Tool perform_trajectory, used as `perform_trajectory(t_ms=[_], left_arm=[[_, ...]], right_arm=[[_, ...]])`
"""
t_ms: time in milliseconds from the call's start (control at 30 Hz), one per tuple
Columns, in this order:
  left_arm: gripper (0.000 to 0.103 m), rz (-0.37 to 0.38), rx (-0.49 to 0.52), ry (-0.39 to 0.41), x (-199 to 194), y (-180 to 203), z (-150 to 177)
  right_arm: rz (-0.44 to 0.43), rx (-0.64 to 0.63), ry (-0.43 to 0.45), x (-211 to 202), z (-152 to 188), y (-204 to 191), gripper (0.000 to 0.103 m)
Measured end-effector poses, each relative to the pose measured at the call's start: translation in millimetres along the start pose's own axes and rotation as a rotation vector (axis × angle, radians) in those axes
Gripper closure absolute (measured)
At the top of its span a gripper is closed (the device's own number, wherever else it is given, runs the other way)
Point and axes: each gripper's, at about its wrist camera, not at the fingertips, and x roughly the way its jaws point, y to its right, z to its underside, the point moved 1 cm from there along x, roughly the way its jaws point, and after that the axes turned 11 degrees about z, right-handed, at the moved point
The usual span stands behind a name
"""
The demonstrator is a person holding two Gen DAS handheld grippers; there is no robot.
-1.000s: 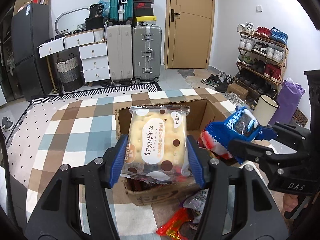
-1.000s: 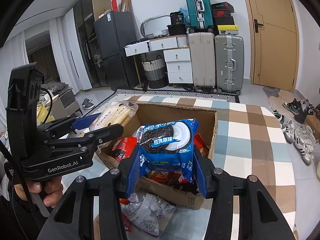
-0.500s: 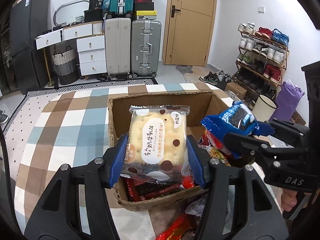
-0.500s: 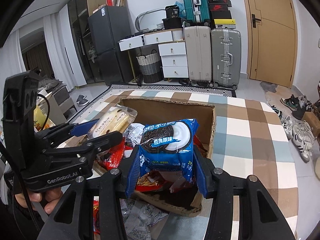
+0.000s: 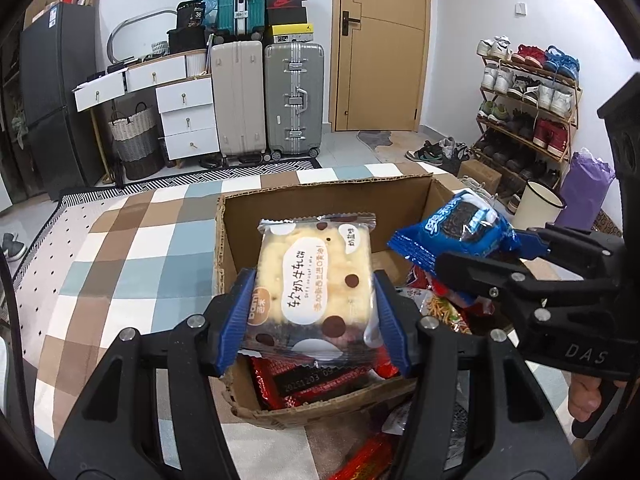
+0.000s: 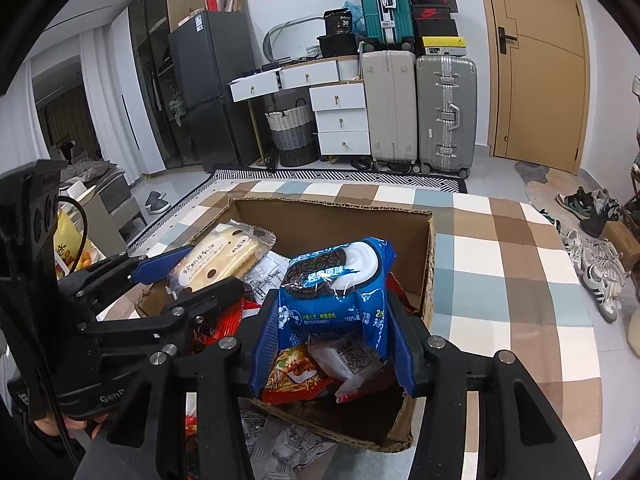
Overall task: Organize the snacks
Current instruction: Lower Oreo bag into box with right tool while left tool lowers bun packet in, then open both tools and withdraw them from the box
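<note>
Hovering side by side over the open cardboard box point(image 5: 320, 196), both grippers carry snacks. Left gripper point(image 5: 314, 322) is clamped on a cream cake packet point(image 5: 316, 280) printed with Chinese characters and brown dots. Right gripper point(image 6: 334, 344), body marked "DAS", pinches a blue Oreo packet point(image 6: 336, 292). A red wrapper point(image 5: 316, 380) in the box reads "20251203". Left gripper's body shows "GenR".
</note>
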Motion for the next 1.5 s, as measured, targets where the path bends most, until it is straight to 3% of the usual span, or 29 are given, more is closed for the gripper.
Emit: perform_trajectory(t_ms=[200, 267, 333, 467, 500, 567, 767, 933, 1200, 1500], left_arm=[[0.042, -0.001, -0.014, -0.003, -2, 1, -1], [0.034, 0.0, -0.01, -0.011, -2, 4, -2], [0.019, 0.007, 0.001, -0.004, -6, 7, -2], [0.009, 0.008, 0.011, 0.013, -14, 16, -3], [0.0, 0.008, 0.013, 0.01, -16, 19, -2], [0.0, -0.005, 0.018, 0.02, -21, 23, 0], [0.0, -0.014, 0.041, 0.018, -42, 34, 11], [0.0, 0.012, -0.013, 0.018, -69, 28, 23], [0.0, -0.005, -0.066, 0.017, -112, 15, 44], [0.0, -0.028, -0.137, -0.007, -138, 1, 76]], right_arm=[[0.011, -0.009, 0.034, -14, 3, 1, 0.049], [0.027, -0.014, 0.047, -21, 5, 3, 0.039], [0.038, -0.013, 0.066, -31, 7, 6, 0.03], [0.066, 0.001, 0.095, -49, 7, 14, 0.013], [0.07, 0.01, 0.102, -53, 7, 18, 0.011], [0.075, 0.023, 0.108, -61, 8, 22, 0.001], [0.086, 0.03, 0.107, -80, 15, 26, 0.0], [0.078, 0.034, 0.101, -96, 26, 21, 0.0], [0.063, 0.053, 0.074, -113, 48, 17, 0.0], [0.047, 0.09, -0.003, -107, 76, 12, 0.0]])
